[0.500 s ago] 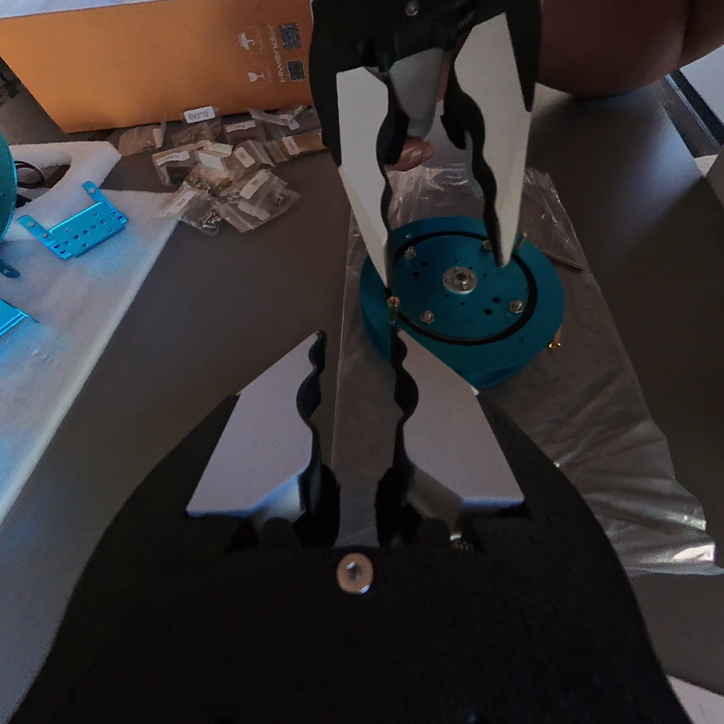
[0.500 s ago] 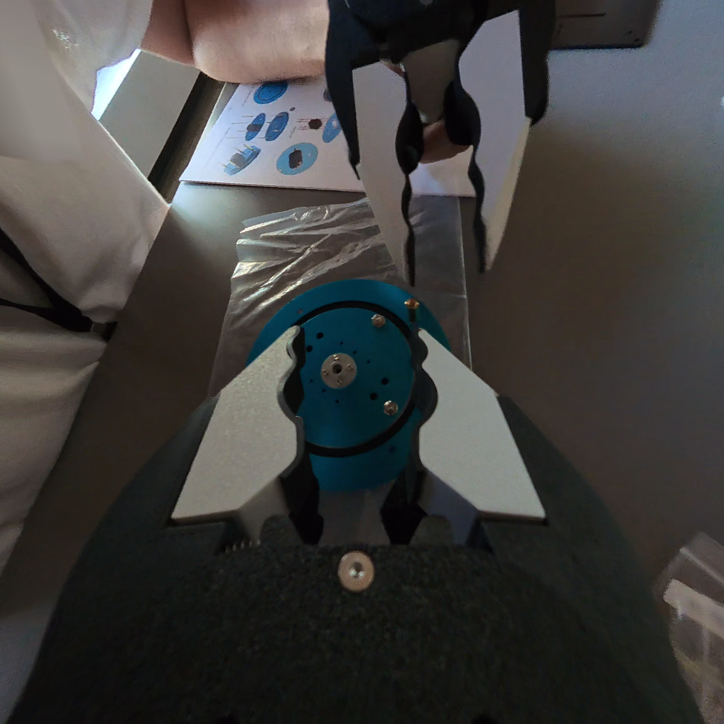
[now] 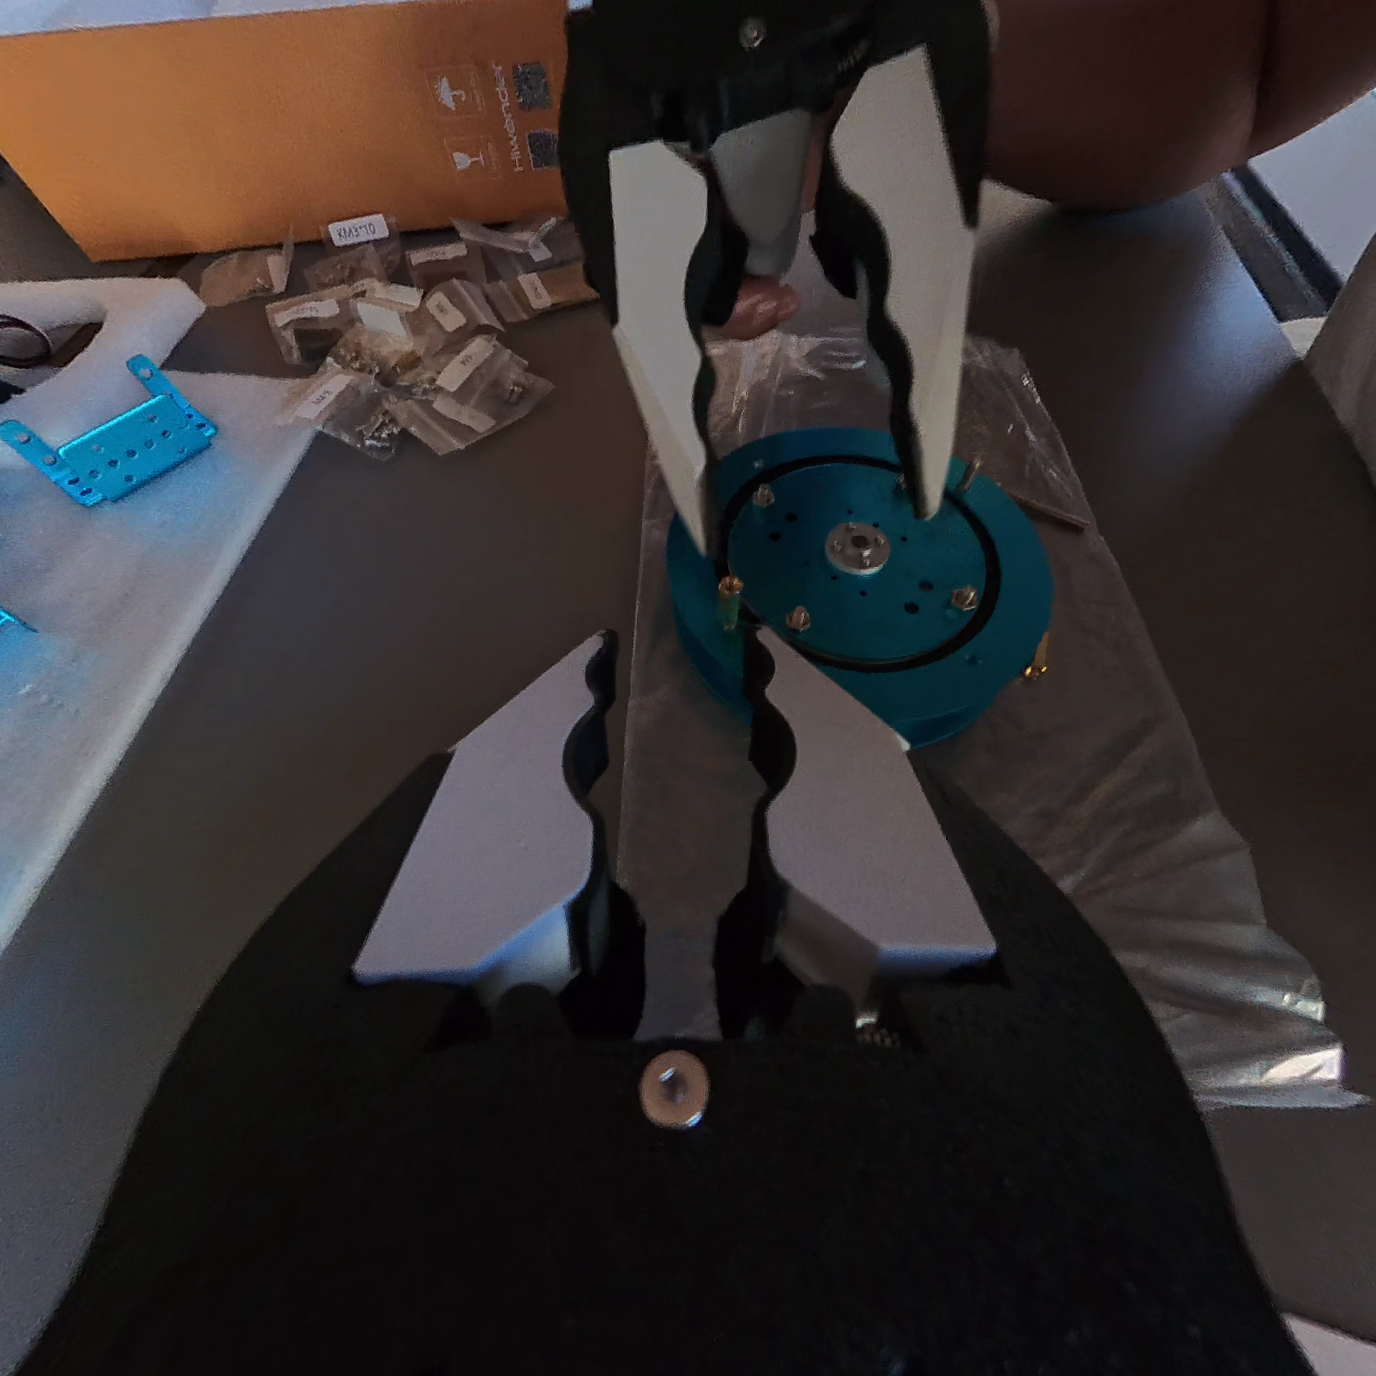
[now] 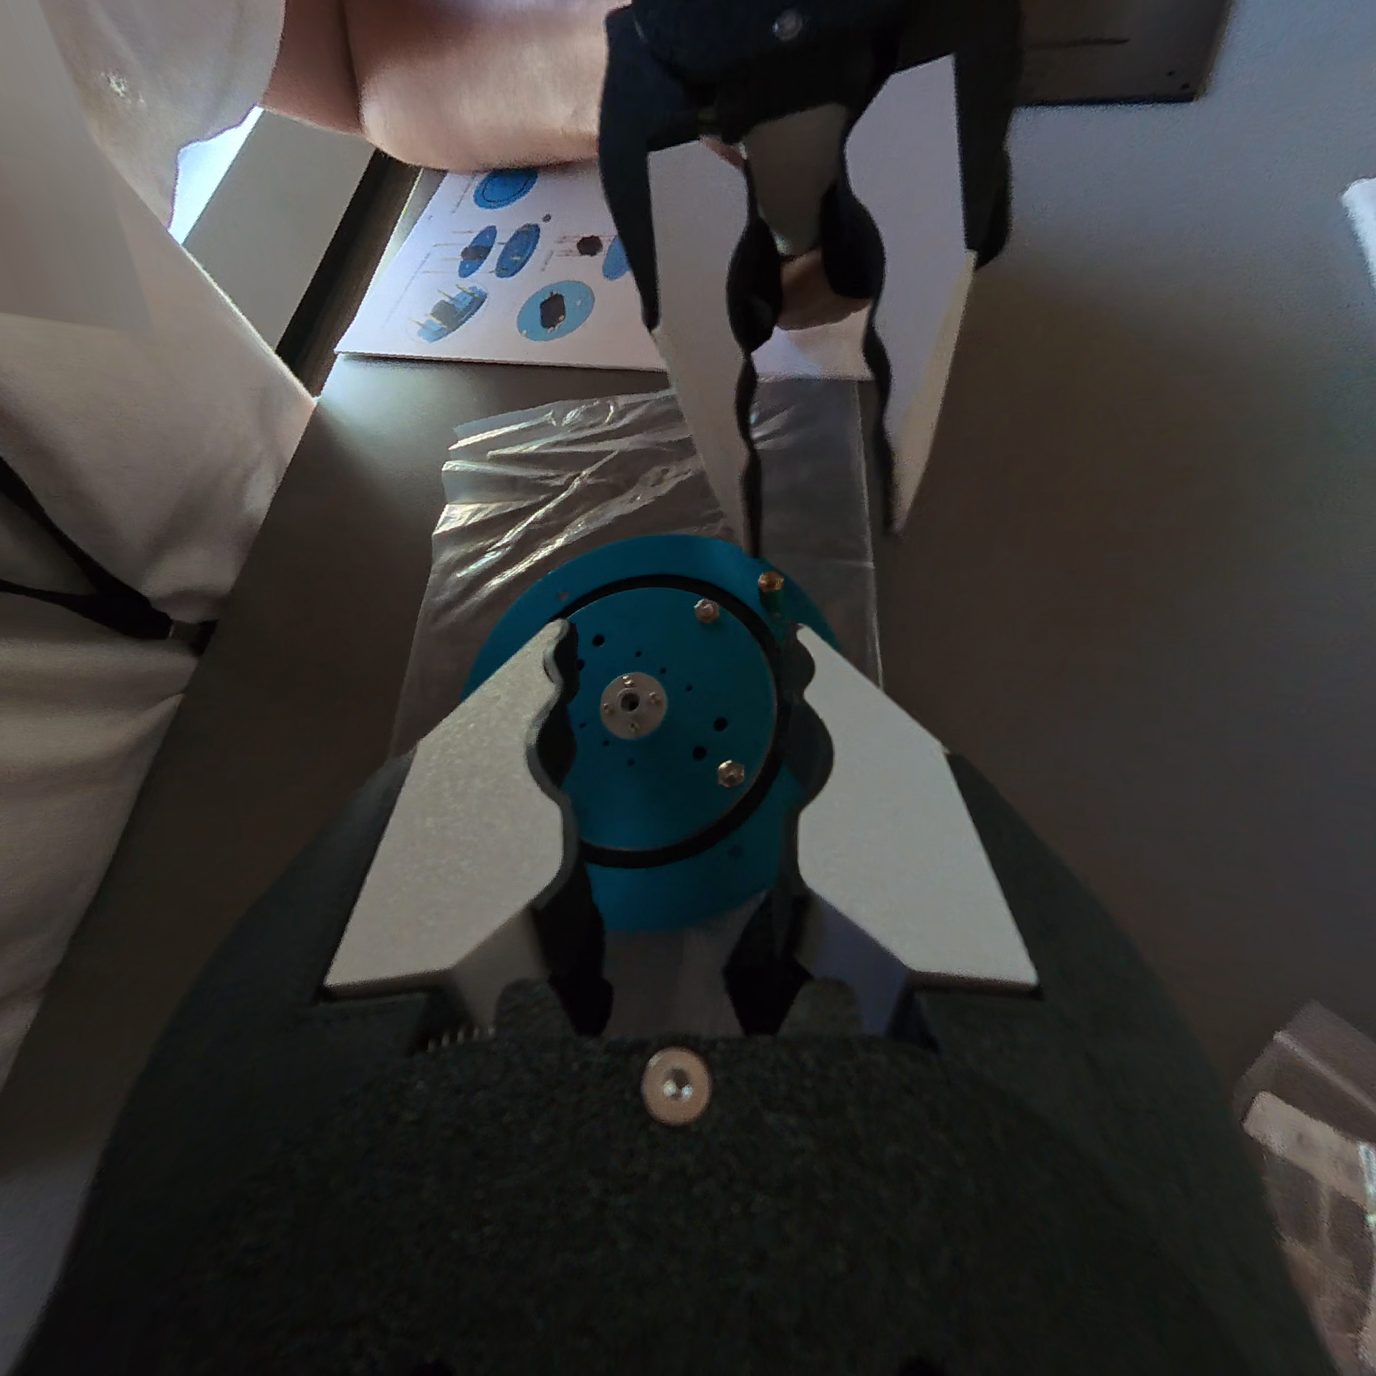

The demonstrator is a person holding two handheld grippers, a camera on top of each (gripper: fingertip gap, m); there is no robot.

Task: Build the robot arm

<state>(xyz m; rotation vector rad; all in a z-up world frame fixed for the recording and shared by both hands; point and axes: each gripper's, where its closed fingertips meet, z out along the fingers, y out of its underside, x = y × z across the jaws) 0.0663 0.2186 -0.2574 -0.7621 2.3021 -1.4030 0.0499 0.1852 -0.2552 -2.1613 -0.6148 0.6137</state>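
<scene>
A round blue metal disc (image 3: 893, 610) with a black ring, a silver hub (image 3: 858, 549) and brass nuts lies on a clear plastic bag (image 3: 1117, 856). A brass standoff (image 3: 730, 599) stands upright at its rim. My left gripper (image 3: 679, 636) is open and empty, its right fingertip just beside that standoff. My right gripper (image 3: 813, 529) reaches in from the far side, open, with its tips down on the disc's top. In the right wrist view my right gripper (image 4: 679, 631) straddles the disc (image 4: 670, 782) and the left gripper (image 4: 820, 537) hangs by the standoff (image 4: 771, 588).
An orange cardboard box (image 3: 260, 126) stands at the back left, with several small bags of screws (image 3: 402, 357) before it. A white foam sheet (image 3: 112, 596) on the left carries a blue bracket (image 3: 126, 447). A printed sheet (image 4: 506, 275) lies beyond the bag (image 4: 566, 476). A person's white clothing (image 4: 112, 447) is close by. The gap from one gripper's tips to the other's is roughly 4 centimetres.
</scene>
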